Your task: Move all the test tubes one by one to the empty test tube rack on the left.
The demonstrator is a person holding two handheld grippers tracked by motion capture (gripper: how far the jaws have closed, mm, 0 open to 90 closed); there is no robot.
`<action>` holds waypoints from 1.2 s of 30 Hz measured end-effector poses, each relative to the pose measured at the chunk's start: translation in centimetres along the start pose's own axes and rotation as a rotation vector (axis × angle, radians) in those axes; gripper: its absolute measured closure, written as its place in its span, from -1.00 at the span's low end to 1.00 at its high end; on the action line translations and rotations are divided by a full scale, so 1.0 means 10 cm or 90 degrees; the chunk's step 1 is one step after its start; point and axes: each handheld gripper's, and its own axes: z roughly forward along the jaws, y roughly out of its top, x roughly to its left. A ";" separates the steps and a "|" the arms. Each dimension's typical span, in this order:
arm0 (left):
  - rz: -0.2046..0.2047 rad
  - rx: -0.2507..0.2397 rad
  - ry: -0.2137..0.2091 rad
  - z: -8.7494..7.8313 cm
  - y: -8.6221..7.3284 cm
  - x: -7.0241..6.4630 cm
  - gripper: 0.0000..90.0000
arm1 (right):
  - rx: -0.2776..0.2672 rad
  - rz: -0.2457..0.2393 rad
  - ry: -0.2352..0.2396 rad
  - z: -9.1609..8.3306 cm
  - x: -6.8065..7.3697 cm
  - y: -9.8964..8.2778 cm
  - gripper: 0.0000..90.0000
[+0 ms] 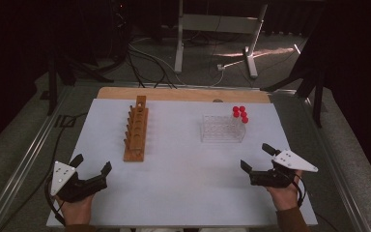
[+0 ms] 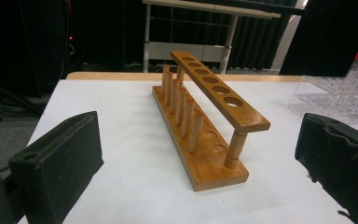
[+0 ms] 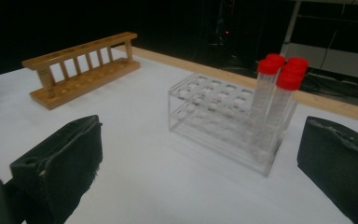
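Covering the worktop (image 1: 183, 183), a white sheet bears both grippers, left (image 1: 92, 164) and right (image 1: 257, 157), fingers spread and empty, while darkness swallows the room beyond.

Wooden rack (image 1: 136, 130) stands left of the clear rack (image 1: 223, 128) — tubes (image 1: 240, 114) in its far right corner.

No readable text, labels, brands or nos. anywhere. Wooden rack (image 1: 136, 130), clear rack (image 1: 223, 128) w/ red-capped tubes (image 1: 240, 114) and white table top (image 1: 183, 179) all plain, unmarked. Grey plates on both grippers blank too, as far as can be seen.
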 end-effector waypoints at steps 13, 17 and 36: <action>-0.001 0.000 -0.002 0.01 -0.01 -0.01 -0.97 | -0.023 0.036 -0.012 0.27 -0.17 0.21 -1.00; 0.001 -0.001 0.000 0.02 -0.01 -0.02 -0.97 | -0.025 0.047 -0.025 0.35 -0.25 0.23 -1.00; 0.000 0.000 0.003 0.03 -0.02 -0.02 -0.97 | 0.019 0.065 -0.070 0.78 -0.50 0.10 -0.87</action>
